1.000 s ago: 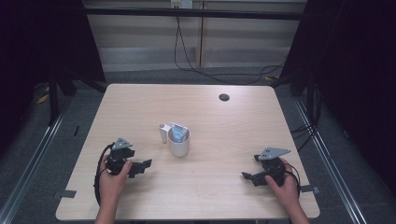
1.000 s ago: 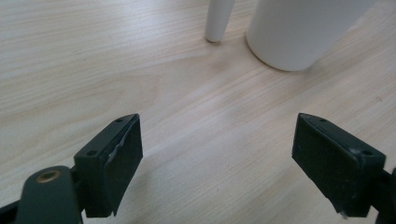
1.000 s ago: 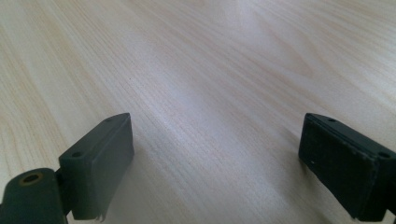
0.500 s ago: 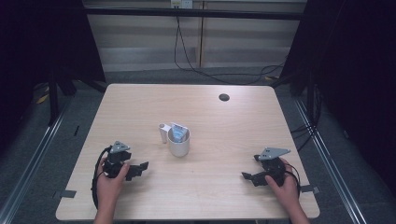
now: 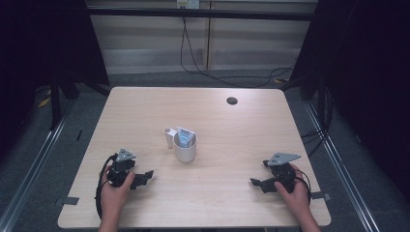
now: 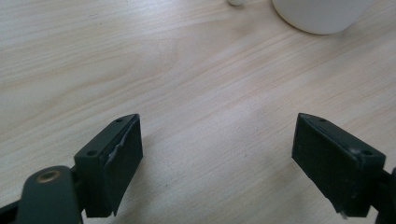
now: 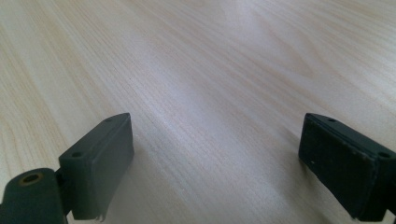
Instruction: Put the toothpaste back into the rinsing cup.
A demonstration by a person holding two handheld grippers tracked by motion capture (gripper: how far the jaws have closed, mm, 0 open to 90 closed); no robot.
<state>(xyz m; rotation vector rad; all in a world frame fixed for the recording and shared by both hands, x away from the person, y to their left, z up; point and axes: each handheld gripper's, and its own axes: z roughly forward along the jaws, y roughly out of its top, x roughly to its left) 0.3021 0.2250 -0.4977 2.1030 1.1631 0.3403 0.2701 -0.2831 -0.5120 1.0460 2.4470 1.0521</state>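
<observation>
Right now both tongs rest low on the bench (image 5: 145,116), wide open and holding nothing. The white cup (image 5: 185,151) with a blue packet (image 5: 185,139) in it stands ahead of the left tongs (image 5: 143,178), a bit to their right, and well apart from the right tongs (image 5: 258,182). A small white tube (image 5: 168,137) touches the cup. I think the left tongs should go forward slowly, jaws wide, and close gently so the cup does not tip.

My left tongs (image 5: 145,178) slide back toward my edge of the worktop (image 5: 227,140); the right tongs (image 5: 257,183) barely shift.
</observation>
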